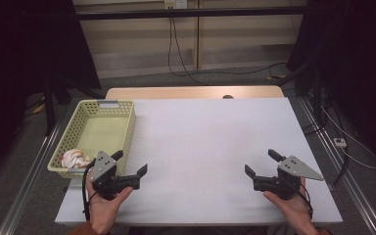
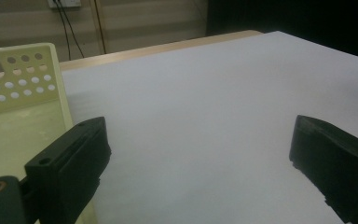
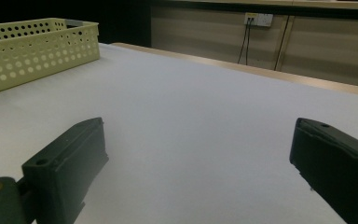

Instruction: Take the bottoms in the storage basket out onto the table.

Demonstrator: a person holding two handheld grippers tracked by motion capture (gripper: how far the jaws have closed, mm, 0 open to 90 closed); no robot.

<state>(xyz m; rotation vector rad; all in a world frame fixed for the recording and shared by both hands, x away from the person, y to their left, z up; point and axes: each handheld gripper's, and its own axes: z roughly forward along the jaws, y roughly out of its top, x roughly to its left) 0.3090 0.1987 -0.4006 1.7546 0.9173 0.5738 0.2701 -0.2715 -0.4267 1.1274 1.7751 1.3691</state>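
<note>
Left gripper (image 1: 131,163) beside basket (image 1: 127,128)

Table (image 1: 210,147): white top, bare wood strip along far edge. Pale green perforated basket (image 1: 122,128) sits on it at the left edge, long side running front-to-back. Rest of the surface right of the basket is plain white.

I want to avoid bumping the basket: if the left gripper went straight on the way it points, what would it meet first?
Probably nothing: the left gripper, jaws open and empty, points along the bare white table. The basket sits just off to one side.
</note>
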